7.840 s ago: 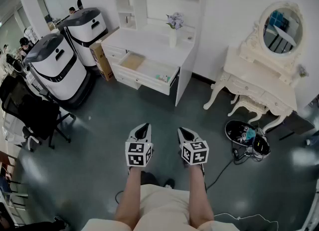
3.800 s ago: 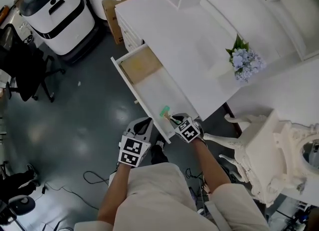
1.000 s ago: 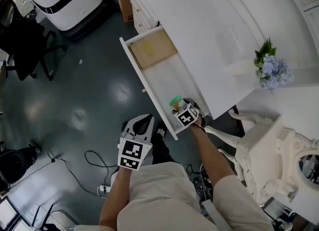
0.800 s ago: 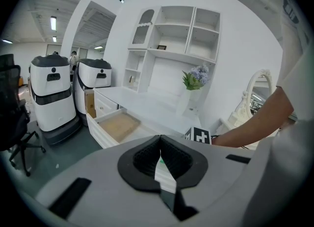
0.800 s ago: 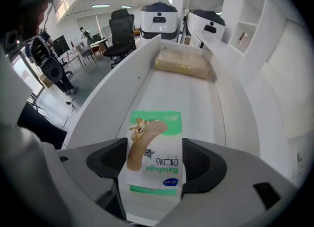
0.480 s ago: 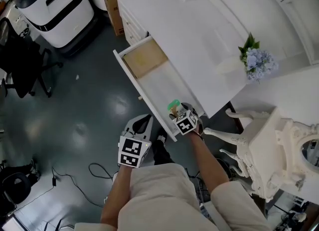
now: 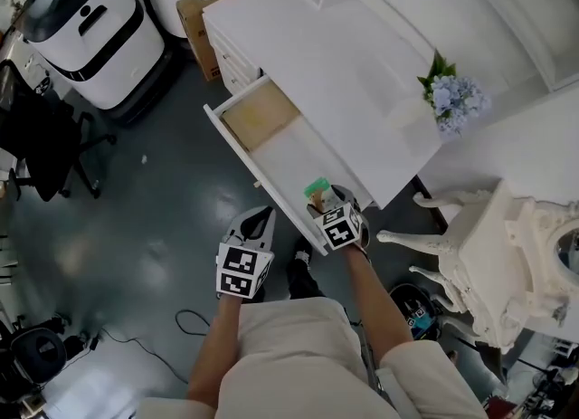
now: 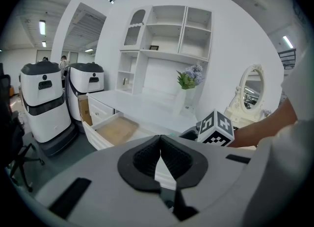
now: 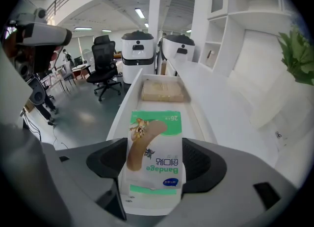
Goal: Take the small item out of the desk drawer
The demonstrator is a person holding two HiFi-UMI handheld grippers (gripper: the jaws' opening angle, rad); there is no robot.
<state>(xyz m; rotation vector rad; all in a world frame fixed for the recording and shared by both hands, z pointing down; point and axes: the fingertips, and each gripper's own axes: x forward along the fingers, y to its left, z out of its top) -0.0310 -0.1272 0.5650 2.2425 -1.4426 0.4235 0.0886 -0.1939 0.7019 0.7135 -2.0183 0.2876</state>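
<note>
A white and green bandage box (image 9: 156,160) stands between the jaws of my right gripper (image 9: 156,168), which is shut on it. In the head view that right gripper (image 7: 327,205) holds the bandage box (image 7: 316,193) just above the near end of the open white desk drawer (image 7: 237,153). A tan flat pad (image 7: 261,115) lies at the drawer's far end, and the same pad (image 9: 163,90) shows in the right gripper view. My left gripper (image 7: 254,229) hangs over the floor beside the drawer, jaws shut and empty; the left gripper (image 8: 160,158) looks toward the desk.
The white desk (image 7: 335,73) carries a vase of blue flowers (image 7: 450,99). Two white and black machines (image 7: 81,28) and a cardboard box (image 7: 194,17) stand left of the desk. A cream dressing table (image 7: 516,263) is on the right, a black chair (image 7: 36,141) on the left.
Over the earlier frames I walked up to the desk and my right gripper reached into the drawer and closed on the bandage box. In the last second it has held the box at the drawer's near end.
</note>
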